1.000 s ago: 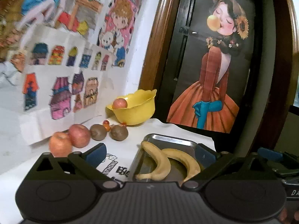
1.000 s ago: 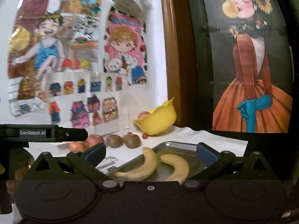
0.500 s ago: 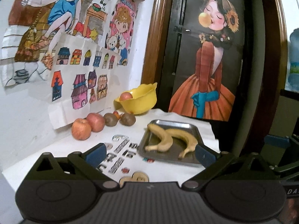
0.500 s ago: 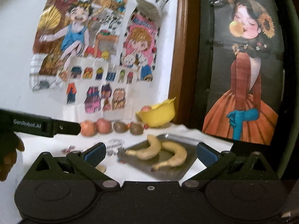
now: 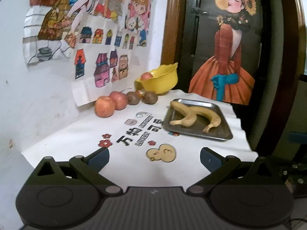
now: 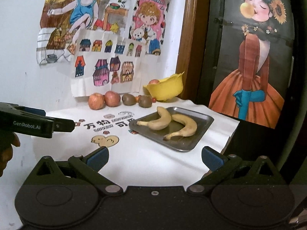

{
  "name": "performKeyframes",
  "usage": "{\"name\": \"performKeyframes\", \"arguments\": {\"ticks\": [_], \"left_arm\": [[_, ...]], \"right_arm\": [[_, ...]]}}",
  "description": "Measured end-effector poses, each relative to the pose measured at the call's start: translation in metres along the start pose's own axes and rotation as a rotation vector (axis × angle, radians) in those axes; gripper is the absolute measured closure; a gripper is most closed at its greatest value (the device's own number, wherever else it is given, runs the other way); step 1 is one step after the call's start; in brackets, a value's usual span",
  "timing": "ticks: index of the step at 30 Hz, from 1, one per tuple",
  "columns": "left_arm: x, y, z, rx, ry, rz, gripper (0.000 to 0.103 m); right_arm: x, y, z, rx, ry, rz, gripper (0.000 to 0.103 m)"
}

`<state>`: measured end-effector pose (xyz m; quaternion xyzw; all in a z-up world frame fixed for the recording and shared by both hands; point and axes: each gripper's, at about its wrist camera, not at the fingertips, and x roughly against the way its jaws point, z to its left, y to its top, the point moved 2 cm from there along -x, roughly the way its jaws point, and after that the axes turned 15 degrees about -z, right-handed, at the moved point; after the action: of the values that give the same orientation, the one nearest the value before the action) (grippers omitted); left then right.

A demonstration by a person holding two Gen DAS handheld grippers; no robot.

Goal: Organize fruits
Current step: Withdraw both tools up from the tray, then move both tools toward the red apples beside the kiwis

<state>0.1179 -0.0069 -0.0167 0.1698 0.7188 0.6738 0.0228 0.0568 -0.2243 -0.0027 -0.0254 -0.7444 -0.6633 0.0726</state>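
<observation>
Two bananas [image 5: 195, 116] [image 6: 168, 123] lie in a steel tray [image 5: 220, 136] [image 6: 205, 117] on the white tablecloth. Against the wall sit two red apples [image 5: 110, 103] [image 6: 104, 100] and two brown kiwis [image 5: 142, 97] [image 6: 137, 99], with small red fruits [image 6: 153, 99] beside them. A yellow bowl [image 5: 161, 81] [image 6: 167, 90] behind holds one more apple. My left gripper [image 5: 154, 158] hovers open over the near cloth, far short of the fruit. My right gripper [image 6: 155, 157] is open too, near the table's front edge. Seen from the side in the right wrist view, the left gripper [image 6: 63, 124] is at the left.
Printed characters and a gourd sticker [image 5: 161, 153] mark the cloth [image 5: 134, 168]. Children's drawings [image 6: 107, 44] cover the white wall behind the fruit. A dark door with a poster of a girl in an orange dress [image 6: 255, 67] stands to the right, past the table's right edge.
Both grippers have pulled back from the tray and fruit, so the table looks farther off and more of the cloth shows. Both stayed open; no fruit moved.
</observation>
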Motion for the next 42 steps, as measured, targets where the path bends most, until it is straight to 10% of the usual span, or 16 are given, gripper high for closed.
{"name": "performKeyframes", "arguments": {"ticks": [10,15,23,42], "left_arm": [[-0.009,0.021,0.038,-0.013,0.063,0.002,0.0],[-0.019,0.051,0.065,-0.017,0.105,-0.045,0.0],[-0.068,0.054,0.087,-0.069,0.108,-0.035,0.0],[-0.198,0.021,0.104,-0.184,0.071,0.055,0.0]], "right_arm": [[-0.028,0.031,-0.004,-0.205,0.222,0.119,0.001],[-0.048,0.083,-0.005,-0.243,0.278,0.01,0.001],[-0.126,0.114,0.013,-0.089,0.354,-0.128,0.001],[-0.36,0.059,0.076,0.327,0.619,-0.033,0.001]]}}
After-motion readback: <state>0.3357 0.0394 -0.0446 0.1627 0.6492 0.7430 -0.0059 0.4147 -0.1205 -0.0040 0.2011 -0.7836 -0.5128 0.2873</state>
